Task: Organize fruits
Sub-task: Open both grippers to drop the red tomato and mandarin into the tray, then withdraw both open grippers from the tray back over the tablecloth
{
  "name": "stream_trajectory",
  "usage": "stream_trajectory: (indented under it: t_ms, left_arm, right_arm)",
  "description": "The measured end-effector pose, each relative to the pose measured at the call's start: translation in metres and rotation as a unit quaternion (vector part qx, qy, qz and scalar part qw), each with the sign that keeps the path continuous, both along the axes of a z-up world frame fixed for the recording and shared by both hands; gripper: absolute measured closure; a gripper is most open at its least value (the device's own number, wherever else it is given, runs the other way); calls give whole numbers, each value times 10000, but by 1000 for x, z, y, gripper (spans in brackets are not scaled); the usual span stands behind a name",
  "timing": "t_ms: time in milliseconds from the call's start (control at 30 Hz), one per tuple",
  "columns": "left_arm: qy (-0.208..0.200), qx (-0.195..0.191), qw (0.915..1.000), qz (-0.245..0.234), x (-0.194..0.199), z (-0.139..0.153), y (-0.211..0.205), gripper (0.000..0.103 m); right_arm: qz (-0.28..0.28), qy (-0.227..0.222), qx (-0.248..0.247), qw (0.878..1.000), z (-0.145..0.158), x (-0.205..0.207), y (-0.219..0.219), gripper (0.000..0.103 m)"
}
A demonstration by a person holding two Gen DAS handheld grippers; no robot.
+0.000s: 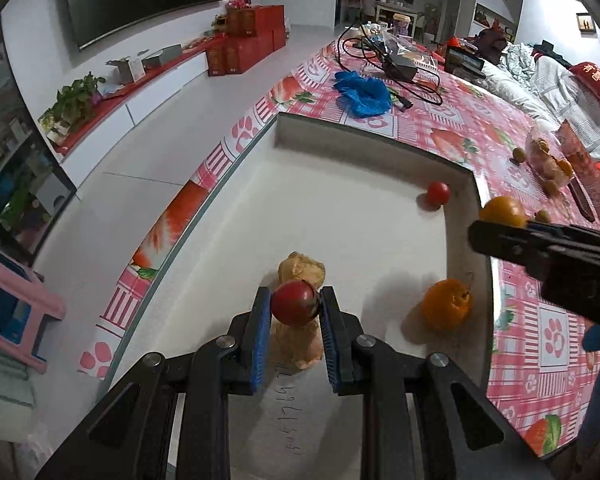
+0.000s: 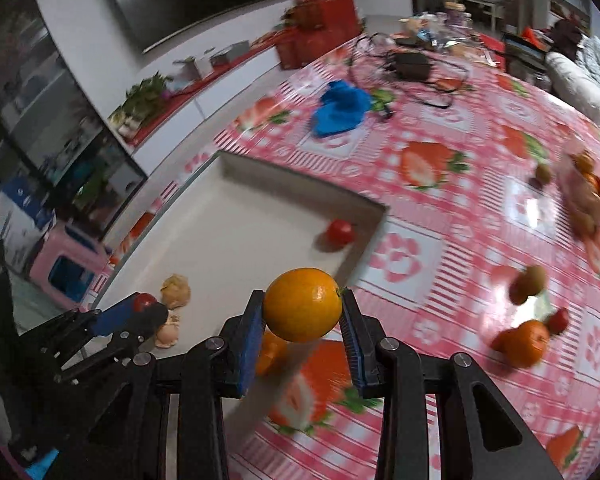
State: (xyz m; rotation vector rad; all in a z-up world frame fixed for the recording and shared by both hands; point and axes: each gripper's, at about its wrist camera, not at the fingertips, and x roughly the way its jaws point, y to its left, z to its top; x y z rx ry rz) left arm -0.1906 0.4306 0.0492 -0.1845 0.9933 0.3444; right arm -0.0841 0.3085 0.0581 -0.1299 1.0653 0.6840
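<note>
Inside white tray (image 1: 340, 200) floor — handwritten digits, unreadable | left claw (image 1: 295, 304) grips tomato (image 1: 295, 303)

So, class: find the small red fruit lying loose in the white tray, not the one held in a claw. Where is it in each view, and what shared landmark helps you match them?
Left wrist view: the red fruit lies right of centre, in the white tray's far right corner.
Right wrist view: the red fruit lies just above centre, in the same tray corner.
Shared landmark: the blue cloth on the tablecloth beyond the tray.
</note>
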Motion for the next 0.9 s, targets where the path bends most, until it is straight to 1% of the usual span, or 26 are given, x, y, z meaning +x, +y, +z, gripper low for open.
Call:
stream_trajectory:
  t_ms: [67,100,133,167,200,233,333,367,400,433,467,500,567,800,833,867,900]
  left_arm:
    - [44,-29,10000,-5,1,-3,1,73]
    - [71,-26,10000,-2,2,-5,1,67]
    - [82,-14,10000,0,1,-6,1,58]
    - [81,-1,10000,8,1,-6,1,53]
    - [66,8,10000,19,1,-6,1,44]
    - [49,17,10000,31,0,-5,1,37]
    - [19,33,10000,61,-1,-3,2,29]
    - [19,38,10000,68,-1,-3,2,28]
    - [15,57,10000,77,-1,-2,1,26]
    - [9,75,9999,80,-1,-2,1,25]
    - [8,89,9999,80,-1,-1,0,25]
    - [14,111,9999,78,-1,0,-1,24]
    - [23,132,9999,62,0,2,-3,24]
    - [-17,242,9997,6,3,11,-14,23]
    - [-16,263,9997,-13,4,12,-16,23]
    - [-13,285,9996,-34,4,14,-18,23]
    - [-13,309,9995,-55,5,15,-21,22]
  right_arm:
    - [64,58,-64,9999,-5,1,7,65]
    - [104,93,-96,9999,-7,1,10,65]
    - [147,131,-122,9997,-8,1,11,65]
    - [202,165,-167,9995,-10,1,14,65]
    - [240,151,-226,9993,-12,0,17,65]
    - [259,139,-271,9992,-12,0,18,65]
    - [349,75,-364,9987,-11,-2,21,65]
    - [370,78,-381,9986,-10,-3,22,63]
    - [391,73,-400,9984,-9,-4,23,56]
    - [408,15,-413,9983,-7,-5,22,38]
    - [402,-62,-421,9983,-5,-6,22,27]
    - [395,-186,-451,9980,-1,-8,21,27]
    - [427,-293,-531,9972,2,-10,19,27]
    - [243,-301,-524,9979,9,-6,-2,26]
    - [190,-310,-522,9980,10,-5,-7,15]
    - [150,-329,-518,9980,10,-5,-10,0]
    - [91,-372,-480,9981,12,-5,-16,0]
